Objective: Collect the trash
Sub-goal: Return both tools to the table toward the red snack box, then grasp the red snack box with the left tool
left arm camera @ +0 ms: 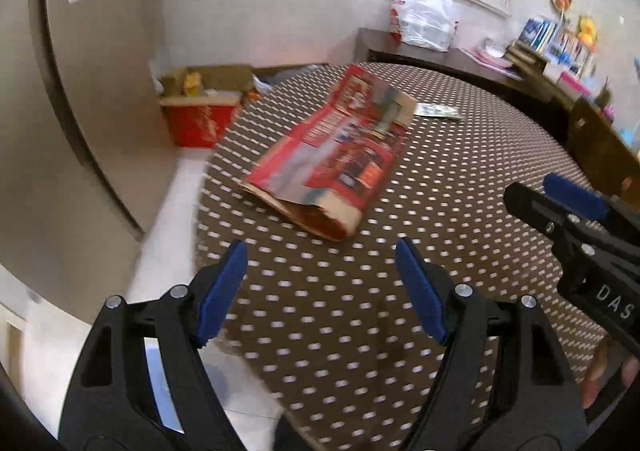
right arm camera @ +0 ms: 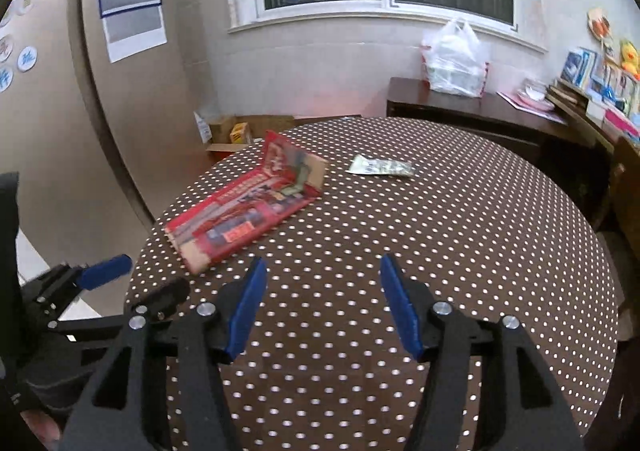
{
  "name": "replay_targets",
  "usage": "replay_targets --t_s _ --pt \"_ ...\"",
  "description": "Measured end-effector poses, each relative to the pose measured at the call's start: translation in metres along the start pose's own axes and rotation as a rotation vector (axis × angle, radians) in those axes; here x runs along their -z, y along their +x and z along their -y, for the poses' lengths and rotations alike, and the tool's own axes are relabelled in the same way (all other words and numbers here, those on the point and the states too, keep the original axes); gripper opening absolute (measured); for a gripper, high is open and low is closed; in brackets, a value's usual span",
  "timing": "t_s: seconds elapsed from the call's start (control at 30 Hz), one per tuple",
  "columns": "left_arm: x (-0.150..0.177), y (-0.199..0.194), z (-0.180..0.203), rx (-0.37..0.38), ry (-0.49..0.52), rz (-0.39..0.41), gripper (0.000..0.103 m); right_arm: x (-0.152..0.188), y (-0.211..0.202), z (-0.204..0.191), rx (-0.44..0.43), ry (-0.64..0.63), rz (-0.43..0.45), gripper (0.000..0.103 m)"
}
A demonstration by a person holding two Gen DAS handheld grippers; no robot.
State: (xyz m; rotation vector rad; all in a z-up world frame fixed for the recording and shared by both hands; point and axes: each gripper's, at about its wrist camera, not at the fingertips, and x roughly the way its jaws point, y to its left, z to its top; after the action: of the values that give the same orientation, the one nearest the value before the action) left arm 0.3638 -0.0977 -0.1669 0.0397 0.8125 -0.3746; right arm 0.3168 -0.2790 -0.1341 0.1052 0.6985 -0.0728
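A flattened red printed paper bag (left arm camera: 332,159) lies on the round table with the brown polka-dot cloth (left arm camera: 460,211), its near end open; the right wrist view shows the same bag (right arm camera: 248,207) left of centre. Beyond it lies a small pale crumpled wrapper (left arm camera: 438,111), also in the right wrist view as the wrapper (right arm camera: 380,166). My left gripper (left arm camera: 320,251) hovers open over the near part of the table, short of the bag, nothing between its blue pads. My right gripper (right arm camera: 322,265) is open too and empty, to the right of the bag.
A red and cardboard box of clutter (left arm camera: 200,107) stands on the floor left of the table. A dark sideboard (right arm camera: 480,111) behind carries a white plastic bag (right arm camera: 454,59), books and toys. A chair back (left arm camera: 600,139) stands at the right. White floor (left arm camera: 168,211) shows at the left.
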Motion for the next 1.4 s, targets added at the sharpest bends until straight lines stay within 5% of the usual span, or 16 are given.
replay_targets --t_s 0.1,0.27,0.37,1.3,1.4 --pt "0.0 0.005 -0.002 0.07 -0.068 0.017 0.071 0.001 0.005 0.001 -0.01 0.002 -0.004 0.059" --pt "-0.003 0.02 -0.003 0.137 -0.121 -0.002 0.049 0.0 0.003 -0.005 -0.024 0.006 -0.004 0.06" --pt "-0.005 0.024 -0.003 0.179 -0.146 0.013 0.048 -0.002 0.005 -0.005 -0.029 0.004 -0.004 0.061" --pt "-0.046 0.077 0.013 0.242 -0.19 -0.066 0.038 -0.008 0.037 0.009 -0.027 0.055 -0.043 0.063" --pt "-0.053 0.083 0.018 0.226 -0.188 -0.082 0.02 -0.011 0.043 0.012 -0.024 0.06 -0.045 0.063"
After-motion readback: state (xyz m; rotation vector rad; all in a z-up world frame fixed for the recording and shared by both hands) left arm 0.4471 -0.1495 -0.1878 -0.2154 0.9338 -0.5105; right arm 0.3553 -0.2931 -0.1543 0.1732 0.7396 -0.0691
